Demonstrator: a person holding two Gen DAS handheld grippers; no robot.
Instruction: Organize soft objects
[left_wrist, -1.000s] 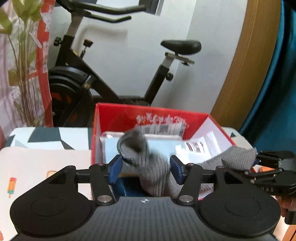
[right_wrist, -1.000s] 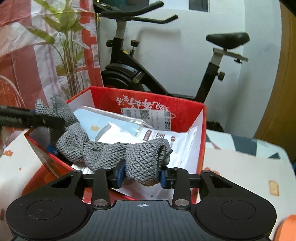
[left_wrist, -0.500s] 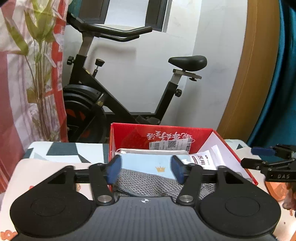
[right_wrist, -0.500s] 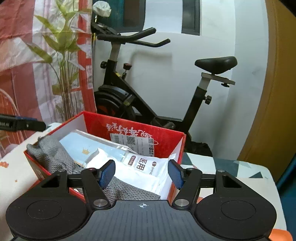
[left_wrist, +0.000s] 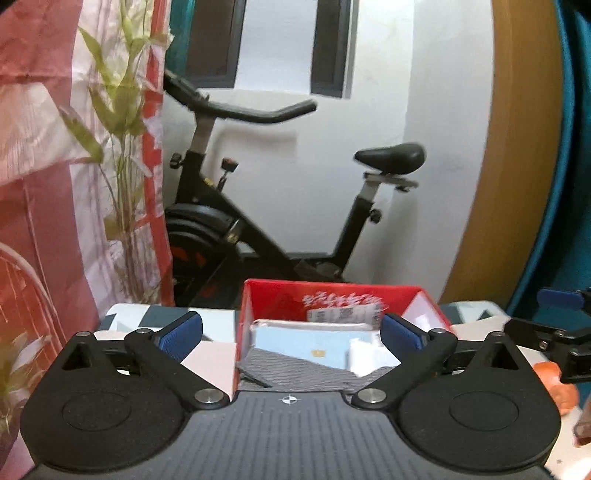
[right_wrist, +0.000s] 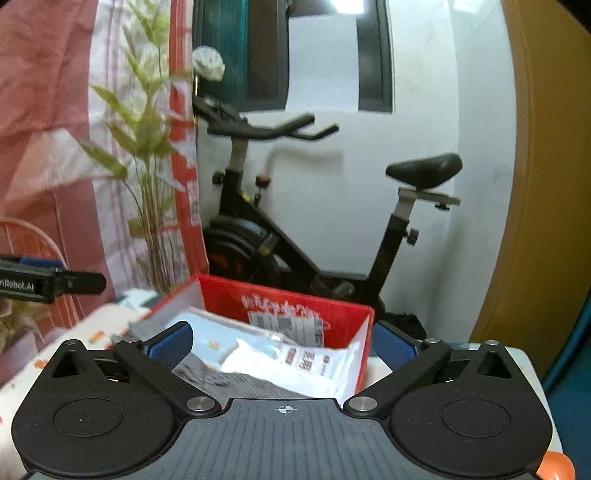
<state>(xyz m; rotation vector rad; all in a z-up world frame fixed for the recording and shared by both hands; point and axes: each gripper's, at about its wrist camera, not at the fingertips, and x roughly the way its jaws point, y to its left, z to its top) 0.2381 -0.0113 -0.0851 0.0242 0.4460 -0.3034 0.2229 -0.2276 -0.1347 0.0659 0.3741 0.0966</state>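
Note:
A grey knitted cloth (left_wrist: 295, 373) lies loose in the red cardboard box (left_wrist: 332, 295), on top of a light blue packet (left_wrist: 291, 338) and white packets (right_wrist: 295, 363). My left gripper (left_wrist: 291, 332) hovers above and in front of the box, its jaws opening wide with nothing between them. My right gripper (right_wrist: 281, 347) hangs over the box's (right_wrist: 295, 299) near right corner, jaws also opening and holding nothing. The grey cloth (right_wrist: 229, 380) shows just below it. Each view catches the other gripper's fingers (left_wrist: 532, 332) (right_wrist: 74, 282) at its edge.
The box stands on a table with a patterned cloth (left_wrist: 218, 354). Behind it are a black exercise bike (left_wrist: 258, 236), a green plant (right_wrist: 147, 147) and a red-and-white curtain (left_wrist: 44, 184). A wooden door frame (right_wrist: 535, 184) is at the right, and something orange (left_wrist: 554, 376) lies near the right gripper.
Both grippers let go of the grey cloth, which dropped into the red box. Both rose and pulled back from the box, and their jaws spread wide.

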